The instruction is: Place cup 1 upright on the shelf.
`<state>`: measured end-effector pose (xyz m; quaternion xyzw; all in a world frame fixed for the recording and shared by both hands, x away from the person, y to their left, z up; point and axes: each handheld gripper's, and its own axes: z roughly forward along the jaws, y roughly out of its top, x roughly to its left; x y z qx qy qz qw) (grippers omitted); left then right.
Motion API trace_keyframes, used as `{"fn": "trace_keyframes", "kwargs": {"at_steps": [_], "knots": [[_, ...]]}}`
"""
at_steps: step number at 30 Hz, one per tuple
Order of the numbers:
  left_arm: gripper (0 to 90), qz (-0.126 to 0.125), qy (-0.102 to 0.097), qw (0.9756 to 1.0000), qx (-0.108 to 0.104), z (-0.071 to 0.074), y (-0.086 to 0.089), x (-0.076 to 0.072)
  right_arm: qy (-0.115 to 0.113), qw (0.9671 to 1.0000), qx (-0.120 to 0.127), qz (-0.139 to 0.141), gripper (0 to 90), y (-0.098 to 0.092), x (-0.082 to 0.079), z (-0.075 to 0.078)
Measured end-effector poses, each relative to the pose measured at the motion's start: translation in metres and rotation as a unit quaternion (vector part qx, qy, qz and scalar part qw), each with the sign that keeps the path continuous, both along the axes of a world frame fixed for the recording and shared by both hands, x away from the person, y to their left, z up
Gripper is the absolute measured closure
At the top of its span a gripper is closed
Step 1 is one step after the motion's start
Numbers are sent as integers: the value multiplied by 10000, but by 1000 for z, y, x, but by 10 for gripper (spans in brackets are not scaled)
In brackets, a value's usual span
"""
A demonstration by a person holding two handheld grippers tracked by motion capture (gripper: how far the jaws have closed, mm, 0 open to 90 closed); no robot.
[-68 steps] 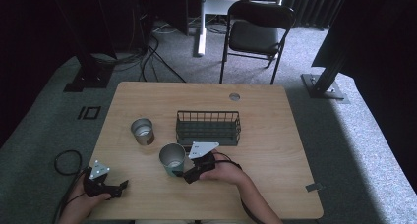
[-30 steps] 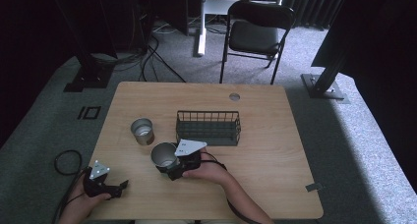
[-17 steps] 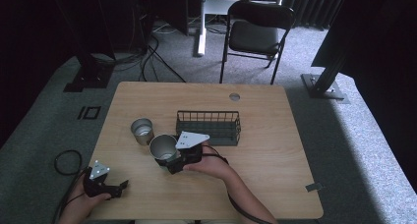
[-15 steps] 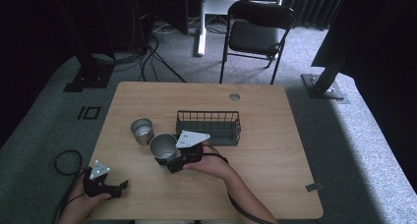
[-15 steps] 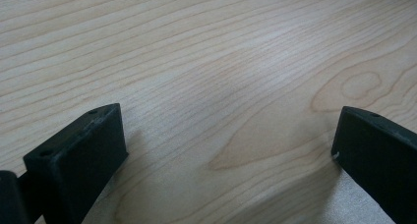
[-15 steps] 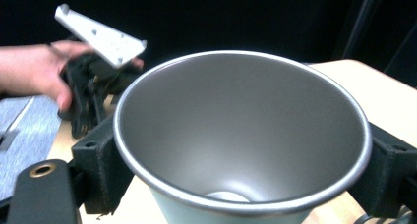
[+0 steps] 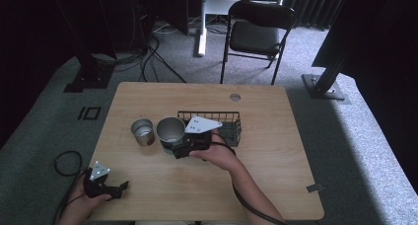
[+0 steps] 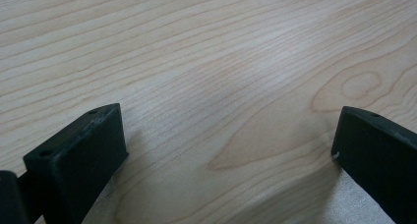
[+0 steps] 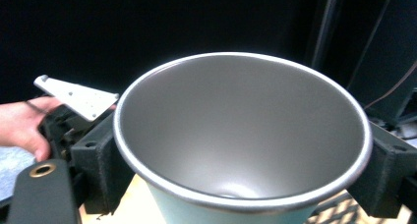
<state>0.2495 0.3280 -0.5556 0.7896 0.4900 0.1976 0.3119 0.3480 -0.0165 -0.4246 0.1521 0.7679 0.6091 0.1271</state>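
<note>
Cup in the grip, lifted beside its twin.

We count two metal cups: the larger cup (image 7: 170,130) sits clamped between the jaws of the right gripper (image 7: 173,147), one jaw pressed against each side just under the rim, raised over the table (image 7: 276,136) between the smaller cup (image 7: 143,131) and the one wire basket (image 7: 227,127). We see both cups nearly touching. Down at the near left corner, the left gripper (image 7: 120,187) rests low over bare wood, jaws spread wide, holding nothing.
</note>
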Motion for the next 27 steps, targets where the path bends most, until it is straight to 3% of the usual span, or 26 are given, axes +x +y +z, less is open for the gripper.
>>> {"fn": "trace_keyframes", "kwargs": {"at_steps": [9,12,19,22,27], "knots": [[5,-1,-1,10000,-2,0,0,0,-37,9993,97,-367,127,-14,10,17],[5,0,1,10000,-3,0,0,0,-62,9972,169,-732,127,-21,16,23],[5,0,1,10000,-2,0,0,0,-118,9936,159,-1111,127,-32,23,30],[5,-1,0,10000,-2,0,0,0,-94,9894,212,-1436,127,-41,30,32],[5,0,1,10000,-2,0,0,0,-106,9867,143,-1617,127,-49,35,33]]}}
